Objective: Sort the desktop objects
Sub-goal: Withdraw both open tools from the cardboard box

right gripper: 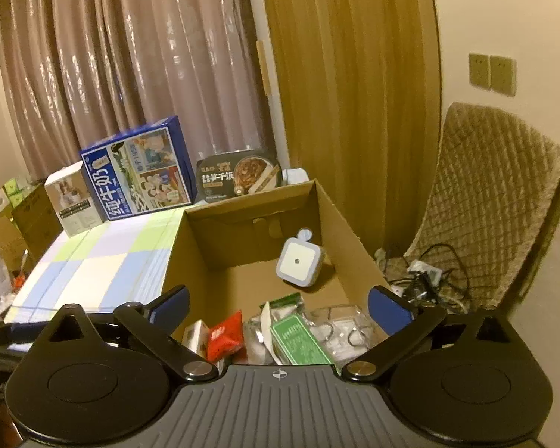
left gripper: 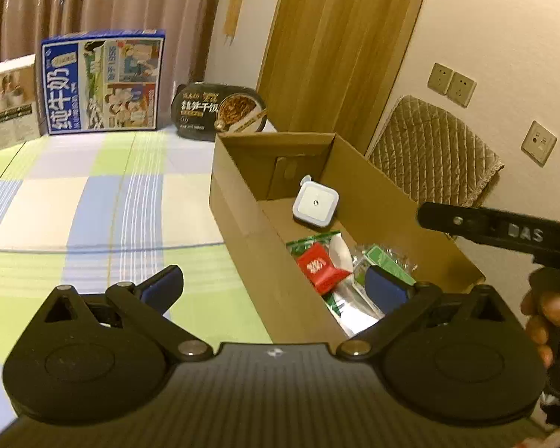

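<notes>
Inside the cardboard box lie a white square night light, a red packet and a green packet. Both the left gripper and the right gripper hang with jaws wide apart, holding nothing. Behind, on the checked tablecloth, stands a blue milk carton

One cardboard box is seen, with one white square gadget, one red packet and one green packet inside. Three packages are counted far: one milk carton, one small white box, one black meal tray.
</notes>
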